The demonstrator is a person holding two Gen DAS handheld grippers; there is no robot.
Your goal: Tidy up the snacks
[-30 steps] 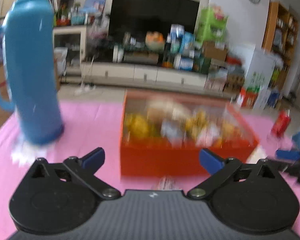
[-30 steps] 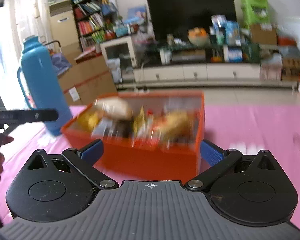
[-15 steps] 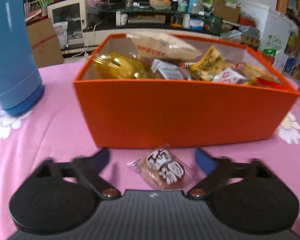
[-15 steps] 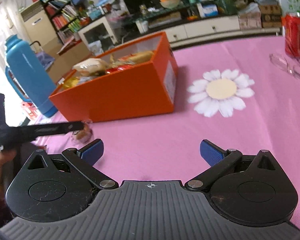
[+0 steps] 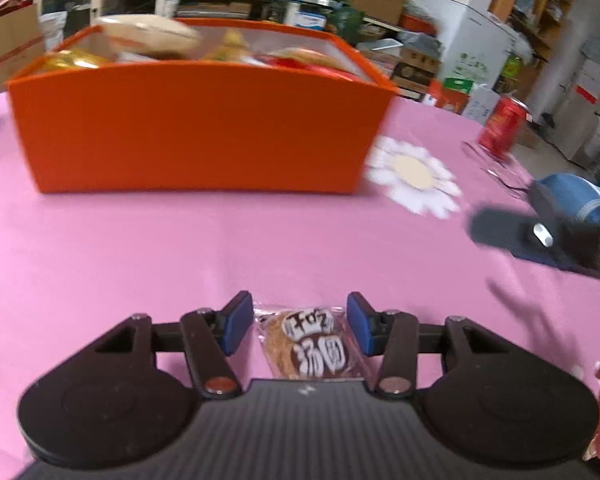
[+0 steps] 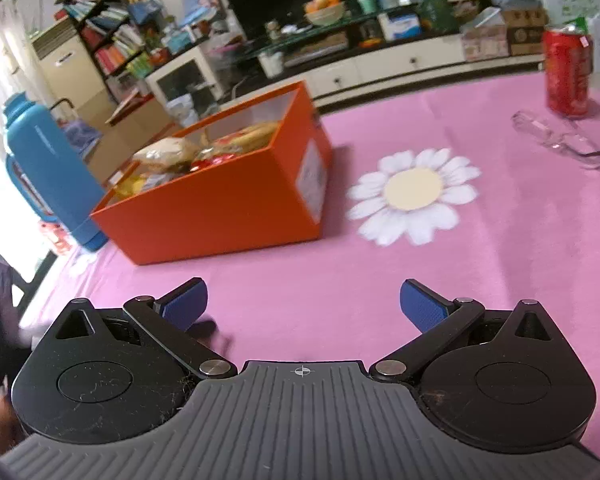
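While the orange box [image 5: 196, 132] upper left sits stuffed with snack packs, left tongs [image 5: 296, 326] have been closing around a wrapped cookie [image 5: 310, 346] at bottom center, pads not quite touching; right tongs [image 6: 303, 308] spread wide, empty.

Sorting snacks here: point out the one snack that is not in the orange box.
The clear-wrapped round cookie lies alone on the pink tablecloth, between the closing left gripper pads; every other snack sits piled inside the orange box.
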